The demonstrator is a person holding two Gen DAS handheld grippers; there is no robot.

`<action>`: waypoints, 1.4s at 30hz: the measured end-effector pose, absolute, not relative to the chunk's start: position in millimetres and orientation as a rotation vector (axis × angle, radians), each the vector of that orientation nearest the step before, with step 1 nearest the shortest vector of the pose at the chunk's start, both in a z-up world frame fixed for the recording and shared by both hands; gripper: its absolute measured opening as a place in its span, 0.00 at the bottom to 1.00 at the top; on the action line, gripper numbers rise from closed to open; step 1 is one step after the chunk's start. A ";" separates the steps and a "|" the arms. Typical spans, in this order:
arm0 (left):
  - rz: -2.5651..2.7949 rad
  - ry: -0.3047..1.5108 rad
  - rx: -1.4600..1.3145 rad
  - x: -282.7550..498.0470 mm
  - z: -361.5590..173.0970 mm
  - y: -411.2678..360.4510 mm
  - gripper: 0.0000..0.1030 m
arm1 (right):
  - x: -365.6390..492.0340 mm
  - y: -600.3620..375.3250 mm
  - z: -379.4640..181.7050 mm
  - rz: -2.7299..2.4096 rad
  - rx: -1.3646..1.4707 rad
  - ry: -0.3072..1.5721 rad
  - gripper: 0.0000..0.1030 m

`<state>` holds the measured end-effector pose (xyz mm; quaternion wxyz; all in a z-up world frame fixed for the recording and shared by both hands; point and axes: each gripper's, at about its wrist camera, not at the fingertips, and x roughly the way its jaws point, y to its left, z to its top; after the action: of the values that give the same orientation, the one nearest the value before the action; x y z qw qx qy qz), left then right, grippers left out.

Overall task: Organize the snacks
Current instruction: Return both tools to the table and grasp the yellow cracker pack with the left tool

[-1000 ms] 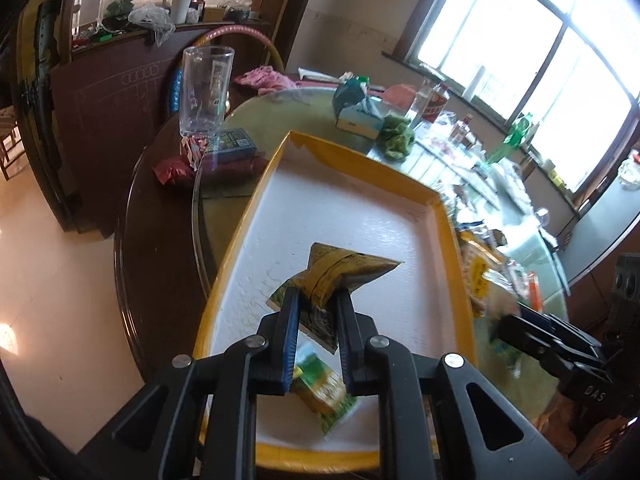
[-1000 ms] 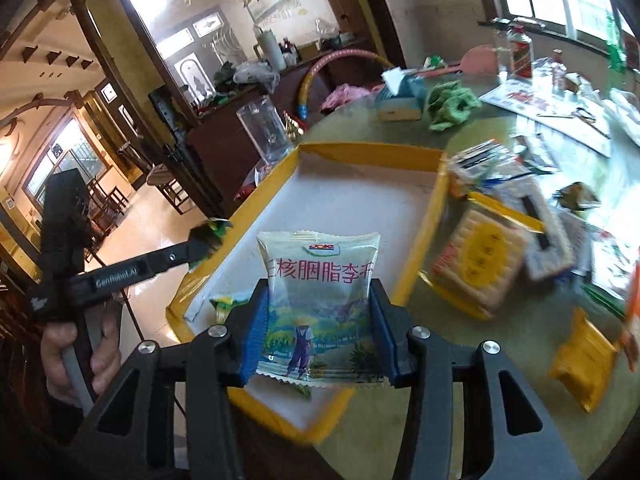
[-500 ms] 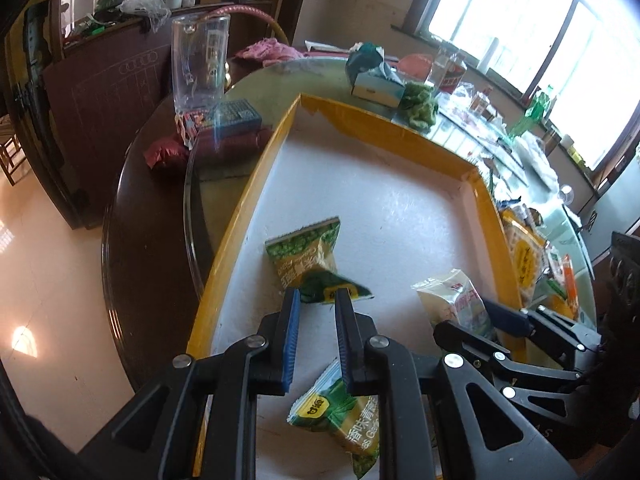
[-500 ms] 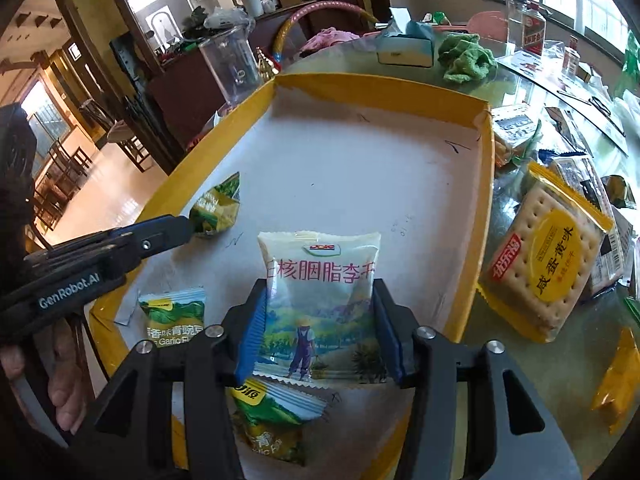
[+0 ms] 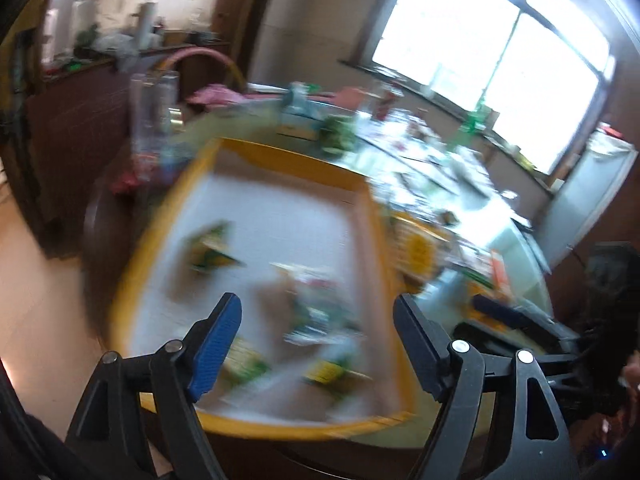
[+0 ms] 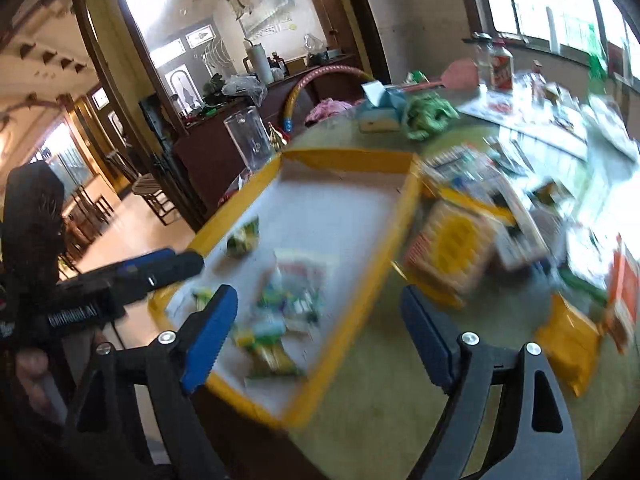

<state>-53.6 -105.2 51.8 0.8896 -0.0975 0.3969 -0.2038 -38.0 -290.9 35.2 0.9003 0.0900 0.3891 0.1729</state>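
A yellow-rimmed white tray (image 5: 288, 156) (image 6: 348, 156) lies on the round table, and the picture is smeared by motion. In it lie a green packet (image 5: 210, 250) (image 6: 242, 238), a white plum packet (image 5: 316, 280) (image 6: 304, 276) and other green packets (image 6: 268, 348) near the front rim. My left gripper (image 5: 316, 308) hovers over the tray's near end, jaws opening wide, nothing between the pads. My right gripper (image 6: 318, 300) hangs above the tray's front right rim, jaws also opening, touching no packet. Each gripper shows in the other's view: left gripper (image 6: 192, 264), right gripper (image 5: 478, 304).
Loose snacks lie right of the tray: a yellow cracker packet (image 6: 456, 248), an orange-yellow packet (image 6: 568, 336), and several more. A tall glass (image 6: 250, 142), a tissue box (image 6: 378, 108), a green cloth (image 6: 430, 114) and bottles (image 6: 500, 68) stand beyond. The floor drops off at left.
The left gripper let the green packet fall into the tray, then opened wide. The right gripper released the white packet, which now lies in the tray. Both grippers pulled back.
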 end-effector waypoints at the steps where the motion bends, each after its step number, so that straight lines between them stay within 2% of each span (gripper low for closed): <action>1: -0.468 0.834 -0.202 -57.8 52.2 -116.9 0.76 | -46.3 -303.1 31.5 0.355 0.203 0.818 0.82; 13: -0.676 0.940 -0.014 -86.1 30.9 -249.3 0.76 | -121.7 -469.1 15.8 0.023 0.443 0.812 0.82; 16: -0.722 0.911 0.088 -79.8 32.3 -283.4 0.76 | -127.3 -492.3 17.3 -0.055 0.456 0.803 0.81; 23: -0.783 0.792 0.520 -64.8 13.9 -367.6 0.76 | -132.6 -527.7 8.5 -0.119 0.513 0.789 0.82; 26: -0.898 0.761 0.606 -65.0 12.2 -392.6 0.76 | -134.4 -540.0 4.2 -0.124 0.535 0.790 0.82; 36: -1.038 0.865 0.548 -31.4 -5.9 -420.2 0.76 | -142.5 -558.1 1.0 -0.136 0.570 0.772 0.81; 42: -1.042 0.944 0.586 -56.3 -7.4 -396.6 0.76 | -145.1 -560.1 -1.8 -0.139 0.578 0.775 0.81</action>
<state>-56.3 -396.6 -7.4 0.7240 0.2654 0.4275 -0.4719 -145.1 -560.1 -1.8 0.8831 0.2778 0.3721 -0.0669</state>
